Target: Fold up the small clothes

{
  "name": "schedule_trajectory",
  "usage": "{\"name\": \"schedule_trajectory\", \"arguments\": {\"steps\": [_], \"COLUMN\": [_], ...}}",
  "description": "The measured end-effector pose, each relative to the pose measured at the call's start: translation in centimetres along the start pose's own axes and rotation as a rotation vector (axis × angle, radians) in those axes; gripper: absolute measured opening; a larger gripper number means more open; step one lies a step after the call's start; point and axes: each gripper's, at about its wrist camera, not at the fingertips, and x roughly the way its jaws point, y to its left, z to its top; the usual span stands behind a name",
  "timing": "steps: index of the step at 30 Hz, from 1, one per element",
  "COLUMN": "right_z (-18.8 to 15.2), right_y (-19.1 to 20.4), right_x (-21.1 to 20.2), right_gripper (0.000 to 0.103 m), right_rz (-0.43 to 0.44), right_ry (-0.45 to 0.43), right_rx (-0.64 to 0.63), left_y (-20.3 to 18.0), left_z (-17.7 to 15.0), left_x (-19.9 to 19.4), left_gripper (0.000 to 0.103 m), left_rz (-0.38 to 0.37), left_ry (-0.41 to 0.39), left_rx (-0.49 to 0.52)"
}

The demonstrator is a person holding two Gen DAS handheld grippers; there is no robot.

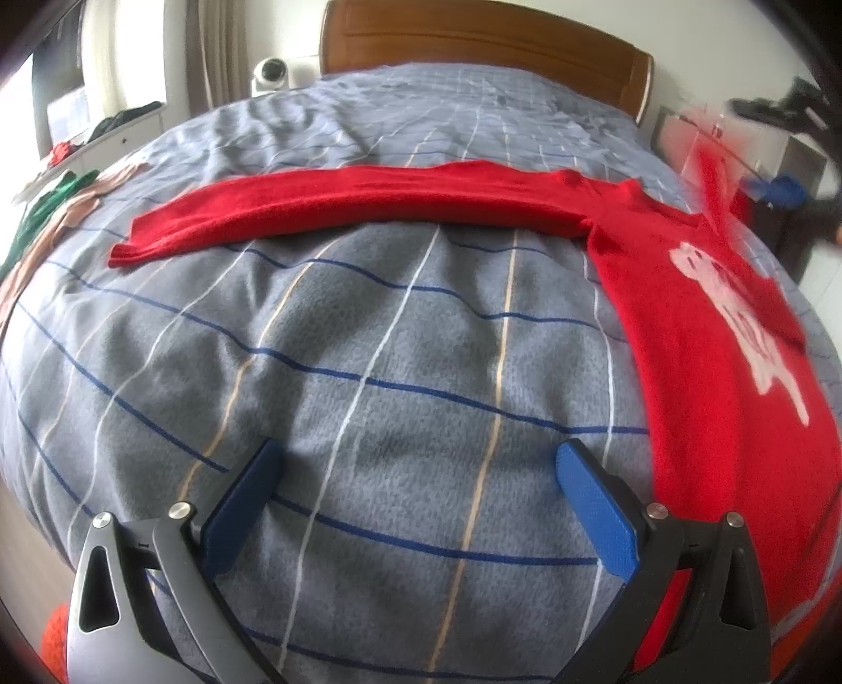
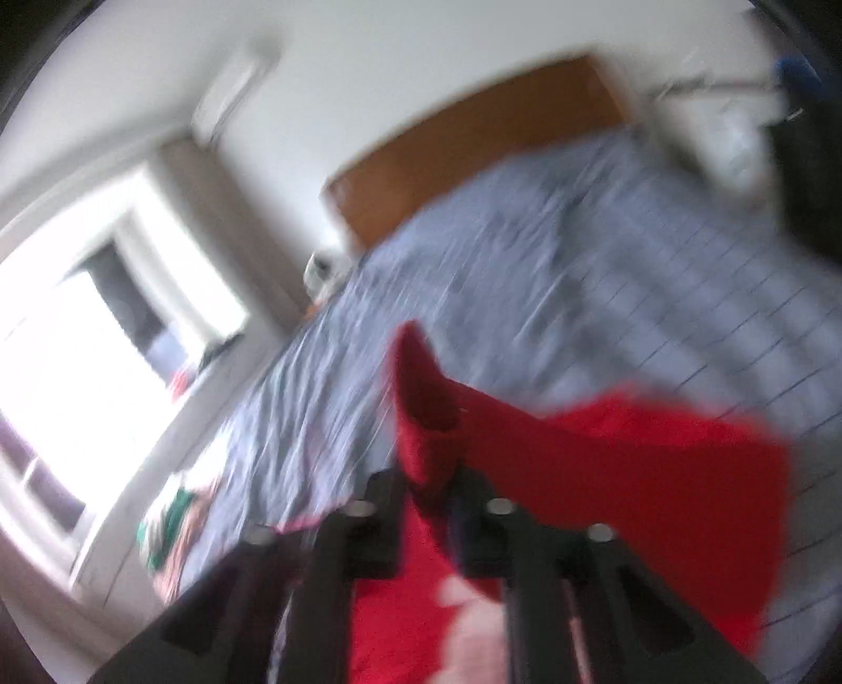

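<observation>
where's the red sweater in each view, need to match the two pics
Left wrist view: the red sweater lies on the bed along the right edge, one sleeve stretched left across the middle.
Right wrist view: blurred, it fills the lower centre and right, a part pinched in the right gripper.
Shared landmark: the wooden headboard at the top of both.

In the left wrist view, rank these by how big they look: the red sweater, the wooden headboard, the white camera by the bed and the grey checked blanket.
1. grey checked blanket
2. red sweater
3. wooden headboard
4. white camera
The headboard and camera sit farthest away, so the fisheye shrinks them; true sizes stay unsure.
</observation>
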Motion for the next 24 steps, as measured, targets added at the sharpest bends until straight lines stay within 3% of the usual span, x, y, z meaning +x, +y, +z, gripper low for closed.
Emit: {"name": "schedule_trajectory", "arguments": {"steps": [1,4,9,12,15,20,24], "right_z": [-1.6,-7.2,-12.6,-14.0,-14.6,-14.7,-15.1], "right_y": [0.0,0.5,-1.4,-3.8,-7.4,-16.6,-22.3], "right_x": [2.0,4.6,1.1,-3.8,-9.3,-17.4,-22.2], "right_gripper": [0.073,0.073,0.073,0.074,0.074,0.077,0.077], "right_rz": [0.045,0.102,0.084,-0.023,-0.139,-0.416,-0.531], "right_ry": [0.053,0.153,0.229,0.196,0.127,-0.018,-0.143], "right_rx": [0.031,0.066,-0.065,-0.172,-0.191,-0.113,0.058], "left_y": [0.0,0.0,-0.1,-0.2,-0.4,-0.8,-1.1], "left_z": [0.0,0.0,-0.1,-0.1,-0.2,-0.2,-0.4], "left_x": [0.0,0.0,0.0,0.0,0.0,0.1,0.1], "left_gripper": [0.103,0.103,0.103,0.103,0.103,0.103,0.103], "left_rz": [-0.001,-0.001,0.008,0.014,0.025,0.04,0.055], "left_ry": [0.0,0.0,0.0,-0.003,-0.007,-0.015,-0.027], "left_rx": [0.0,0.002,0.003,0.006,0.009,0.013,0.022]}}
